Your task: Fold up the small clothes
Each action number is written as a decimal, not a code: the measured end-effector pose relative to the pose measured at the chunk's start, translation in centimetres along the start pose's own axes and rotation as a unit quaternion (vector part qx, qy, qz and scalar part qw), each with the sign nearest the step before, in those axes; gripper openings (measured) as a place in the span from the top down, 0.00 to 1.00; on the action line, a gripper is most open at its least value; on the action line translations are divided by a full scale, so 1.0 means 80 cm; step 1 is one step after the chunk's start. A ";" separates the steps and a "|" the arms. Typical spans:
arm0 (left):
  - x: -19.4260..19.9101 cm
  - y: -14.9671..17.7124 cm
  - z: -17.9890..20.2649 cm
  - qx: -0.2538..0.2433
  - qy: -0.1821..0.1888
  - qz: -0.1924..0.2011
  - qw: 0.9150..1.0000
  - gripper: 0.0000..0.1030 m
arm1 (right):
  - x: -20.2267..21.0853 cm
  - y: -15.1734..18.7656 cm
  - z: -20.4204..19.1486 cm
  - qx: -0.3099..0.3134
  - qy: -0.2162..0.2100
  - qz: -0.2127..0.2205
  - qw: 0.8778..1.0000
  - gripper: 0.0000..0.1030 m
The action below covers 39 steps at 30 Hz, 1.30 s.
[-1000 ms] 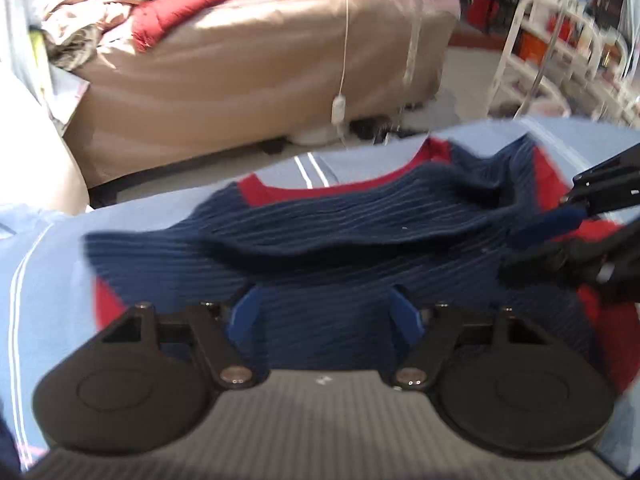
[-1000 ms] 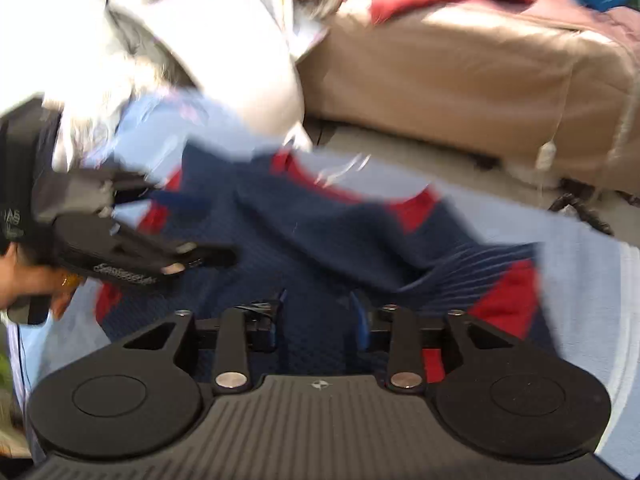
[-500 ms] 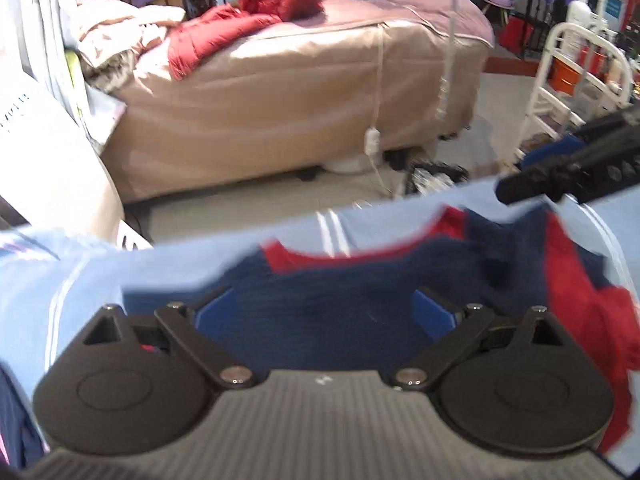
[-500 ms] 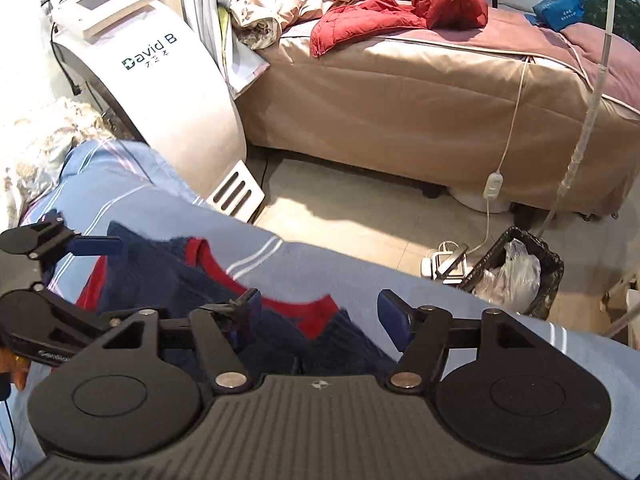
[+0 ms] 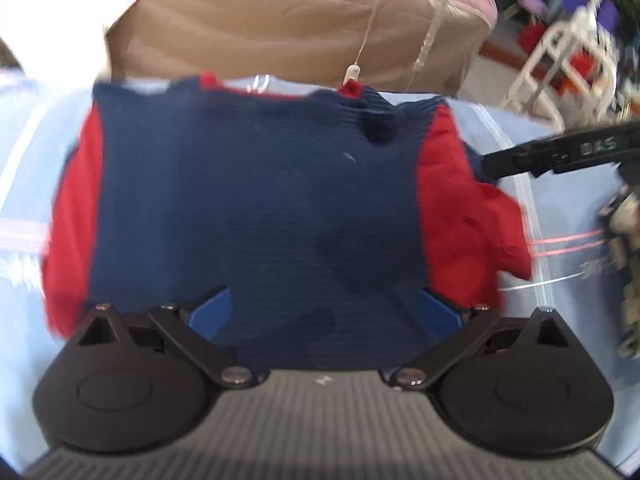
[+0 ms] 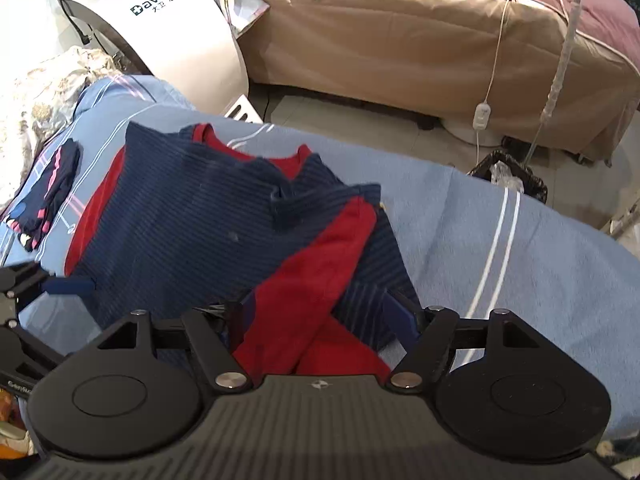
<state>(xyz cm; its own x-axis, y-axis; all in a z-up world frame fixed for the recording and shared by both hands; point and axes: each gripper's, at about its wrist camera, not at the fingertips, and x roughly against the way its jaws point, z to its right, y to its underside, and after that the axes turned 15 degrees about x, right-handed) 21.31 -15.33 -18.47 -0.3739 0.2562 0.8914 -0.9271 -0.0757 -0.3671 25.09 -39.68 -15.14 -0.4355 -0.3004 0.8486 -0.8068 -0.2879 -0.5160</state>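
A small navy ribbed sweater with red sleeves and red collar [image 5: 256, 200] lies spread on the light blue striped sheet [image 5: 24, 184]. My left gripper [image 5: 324, 312] is open and hovers over its near hem, holding nothing. In the right wrist view the sweater [image 6: 192, 224] lies with its right sleeve [image 6: 320, 264] folded over toward me. My right gripper [image 6: 320, 320] is open, its jaws wide on either side of that red and navy sleeve. The right gripper also shows at the right edge of the left wrist view [image 5: 560, 152].
A small dark folded garment with pink stripes [image 6: 52, 184] lies on the sheet at far left. Beyond the sheet stand a brown covered bed [image 6: 400, 40], a white "David B" machine [image 6: 160, 28], a black bin [image 6: 512, 176] and a white rack [image 5: 568, 52].
Both grippers have dropped back toward the sweater after being raised. The sweater, bunched a second ago, now lies flat with its body spread and the right sleeve folded in.
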 end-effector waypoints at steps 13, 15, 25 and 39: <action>-0.042 0.076 -0.002 0.218 0.124 -0.094 0.964 0.15 | -0.032 0.011 0.051 -0.031 -0.049 -0.005 0.998 0.00; -0.046 0.087 -0.004 0.245 0.134 -0.109 0.954 0.15 | -0.040 0.008 0.054 -0.033 -0.059 -0.003 0.998 0.00; -0.077 0.097 -0.021 0.344 0.242 -0.069 0.905 0.29 | -0.052 0.006 0.063 -0.031 -0.077 -0.003 0.997 0.00; -0.089 0.103 -0.031 0.413 0.238 -0.096 0.874 0.71 | -0.081 -0.005 0.083 -0.059 -0.083 -0.006 0.995 0.00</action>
<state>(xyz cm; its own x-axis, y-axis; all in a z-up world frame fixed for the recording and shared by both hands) 16.38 -15.38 -28.47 -0.3385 0.6979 0.6312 -0.7480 -0.6065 0.2696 30.87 -43.71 -21.21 -0.3617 -0.4469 0.8182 -0.8567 -0.1869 -0.4808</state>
